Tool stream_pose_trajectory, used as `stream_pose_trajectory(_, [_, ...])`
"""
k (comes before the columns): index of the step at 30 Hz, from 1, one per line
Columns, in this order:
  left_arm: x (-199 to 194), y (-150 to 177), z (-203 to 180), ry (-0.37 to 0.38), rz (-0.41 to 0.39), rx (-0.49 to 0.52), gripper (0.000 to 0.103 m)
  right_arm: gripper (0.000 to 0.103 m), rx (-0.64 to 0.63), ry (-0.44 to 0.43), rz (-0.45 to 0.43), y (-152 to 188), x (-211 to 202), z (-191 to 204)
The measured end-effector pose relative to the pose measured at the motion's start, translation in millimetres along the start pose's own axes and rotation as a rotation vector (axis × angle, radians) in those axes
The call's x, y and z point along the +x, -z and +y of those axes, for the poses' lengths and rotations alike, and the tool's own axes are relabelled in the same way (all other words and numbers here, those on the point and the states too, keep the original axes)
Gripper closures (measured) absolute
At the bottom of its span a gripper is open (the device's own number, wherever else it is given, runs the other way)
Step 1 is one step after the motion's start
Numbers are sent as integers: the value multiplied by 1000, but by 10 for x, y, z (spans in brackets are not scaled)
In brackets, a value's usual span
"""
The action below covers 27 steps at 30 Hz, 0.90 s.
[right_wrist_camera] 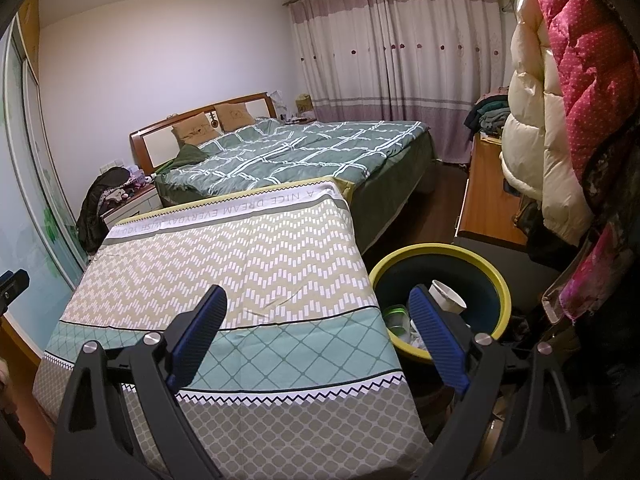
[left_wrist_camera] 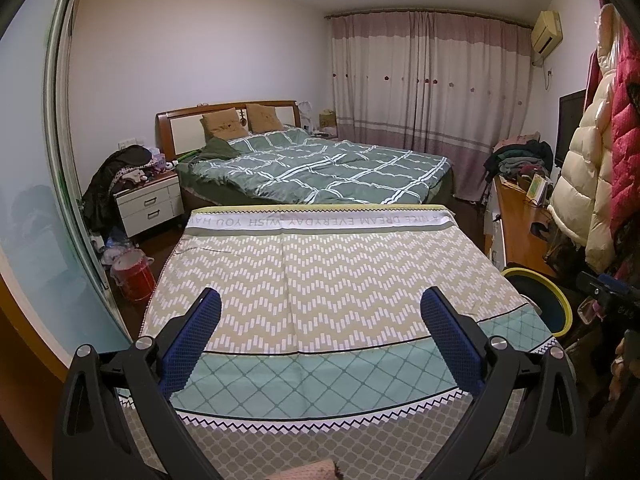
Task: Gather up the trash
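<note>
A wooden-framed bed [left_wrist_camera: 312, 168] under a green checked quilt is lying at twelve o'clock, a white two-drawer nightstand [left_wrist_camera: 150, 206] sitting at ten, puffy cream and red coats [left_wrist_camera: 600, 132] hanging at three.

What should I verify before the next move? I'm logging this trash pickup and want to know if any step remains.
1. Left gripper empty and open: ok, nothing between its fingers.
2. Right gripper empty and open: ok, fingers spread wide.
3. Bin within reach beside the table: ok, it stands at the table's right edge.
4. Trash already in the bin: ok, a white cup and a clear container lie inside.
5. Patterned tablecloth free of trash: ok, none shows in either view.
6. Trash left on the floor: cannot tell, mostly hidden.
</note>
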<state>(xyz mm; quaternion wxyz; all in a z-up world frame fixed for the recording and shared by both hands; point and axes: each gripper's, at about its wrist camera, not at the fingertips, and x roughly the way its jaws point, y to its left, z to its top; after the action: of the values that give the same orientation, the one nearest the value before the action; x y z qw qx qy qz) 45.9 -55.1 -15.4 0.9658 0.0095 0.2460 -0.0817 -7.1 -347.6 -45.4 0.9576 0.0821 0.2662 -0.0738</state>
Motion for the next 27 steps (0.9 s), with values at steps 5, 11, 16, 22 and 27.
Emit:
stream_pose_trajectory(5, [7, 0, -3, 2, -1, -1, 5, 15, -1, 0, 3, 3, 17, 9])
stream_pose_trajectory(11, [33, 1, -16, 0, 9, 0, 5, 15, -1, 0, 5, 6, 21, 15])
stream_pose_trajectory(16, [58, -16, -18, -3, 14, 4, 5, 15, -2, 0, 9, 14, 49, 11])
stream_pose_trajectory(22, [86, -9, -23, -9, 18, 4, 5, 15, -2, 0, 10, 12, 59, 11])
stream_pose_trajectory(27, [101, -5, -27, -9, 22, 2, 5, 15, -4, -1, 14, 20, 84, 15])
